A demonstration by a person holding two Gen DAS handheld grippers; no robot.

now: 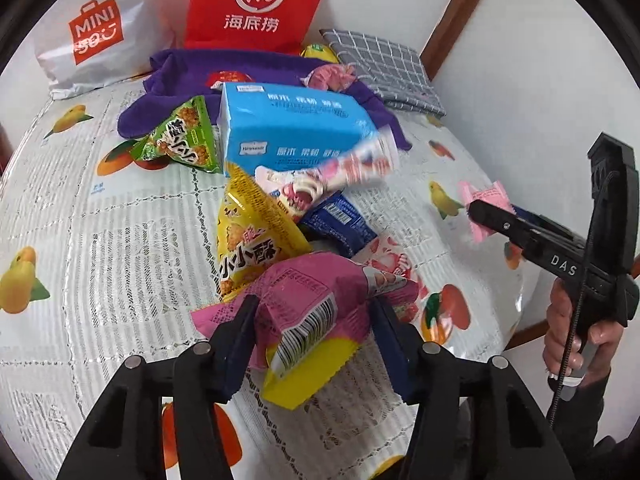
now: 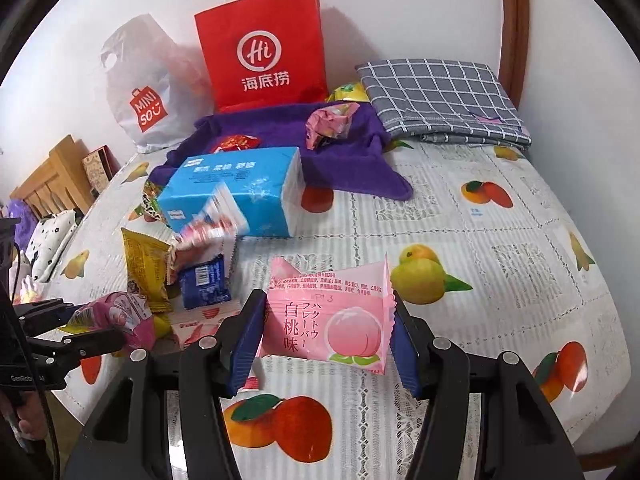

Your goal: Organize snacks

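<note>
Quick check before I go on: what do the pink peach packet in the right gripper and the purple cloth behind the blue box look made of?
Pink peach snack packet: thin plastic film, fairly matte, judging by its zigzag-cut sealed ends and printed surface. Purple cloth: soft, fuzzy fabric, probably fleece or towelling; it lies in rumpled folds with no shine. The right gripper holds the packet between its blue pads.

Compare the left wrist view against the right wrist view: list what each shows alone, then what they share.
Left wrist only: the barcode back of the pink snack bag between the left tongs, and a green snack packet in full.

Right wrist only: the printed peach front of the peach bar between the right tongs, plus a wooden chair beyond the table edge.

Both: red paper bag, white Miniso bag, purple towel, blue tissue box, grey checked cloth.
</note>
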